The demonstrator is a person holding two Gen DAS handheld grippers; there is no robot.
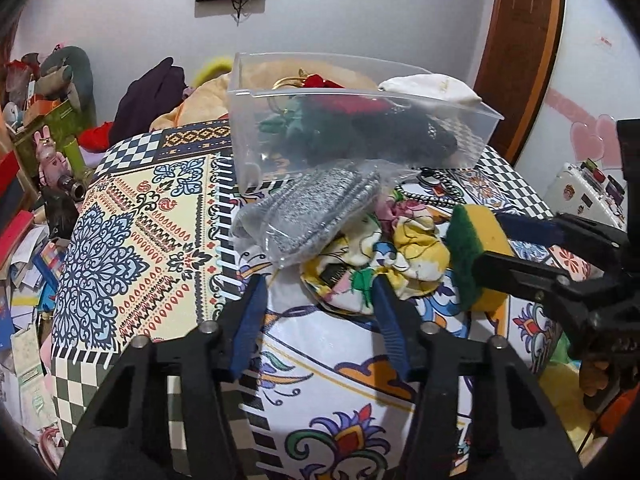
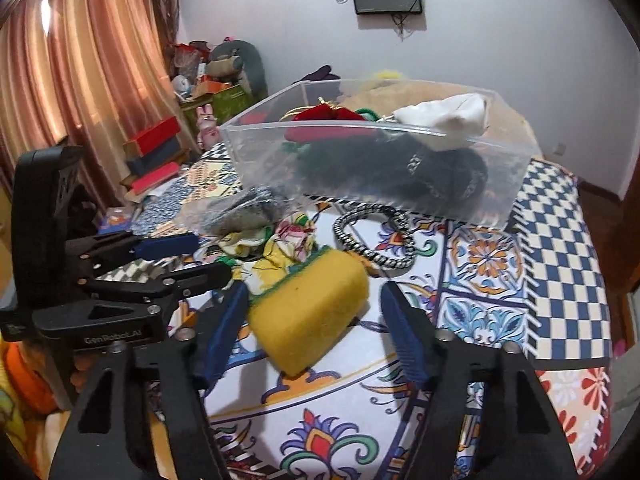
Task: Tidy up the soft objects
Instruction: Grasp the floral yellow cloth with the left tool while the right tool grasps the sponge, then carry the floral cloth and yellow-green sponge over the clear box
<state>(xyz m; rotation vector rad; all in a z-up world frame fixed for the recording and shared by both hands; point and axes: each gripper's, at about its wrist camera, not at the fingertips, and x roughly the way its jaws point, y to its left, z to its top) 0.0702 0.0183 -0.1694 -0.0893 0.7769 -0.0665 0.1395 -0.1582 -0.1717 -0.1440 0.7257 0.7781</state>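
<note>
A clear plastic bin (image 1: pixel 256 136) (image 2: pixel 516 184) stands at the back of the patterned table, holding red, green, black and white soft items. In front of it lie a grey knit piece in a clear bag (image 1: pixel 316 208) (image 2: pixel 244 208), a floral cloth (image 1: pixel 404 252) (image 2: pixel 288 240) and a yellow sponge with a green pad (image 1: pixel 476 256) (image 2: pixel 308 312). My left gripper (image 1: pixel 320 292) (image 2: pixel 188 256) is open just short of the floral cloth. My right gripper (image 2: pixel 312 304) (image 1: pixel 496 240) is open with its fingers on both sides of the sponge, which lies on the table.
A black-and-white beaded loop (image 2: pixel 376 236) (image 1: pixel 436 188) lies between the sponge and the bin. The tablecloth's near edge (image 1: pixel 80 360) drops off at the left. Boxes, toys and papers (image 1: pixel 36 160) crowd the floor at the left. A curtain (image 2: pixel 80 80) hangs far left.
</note>
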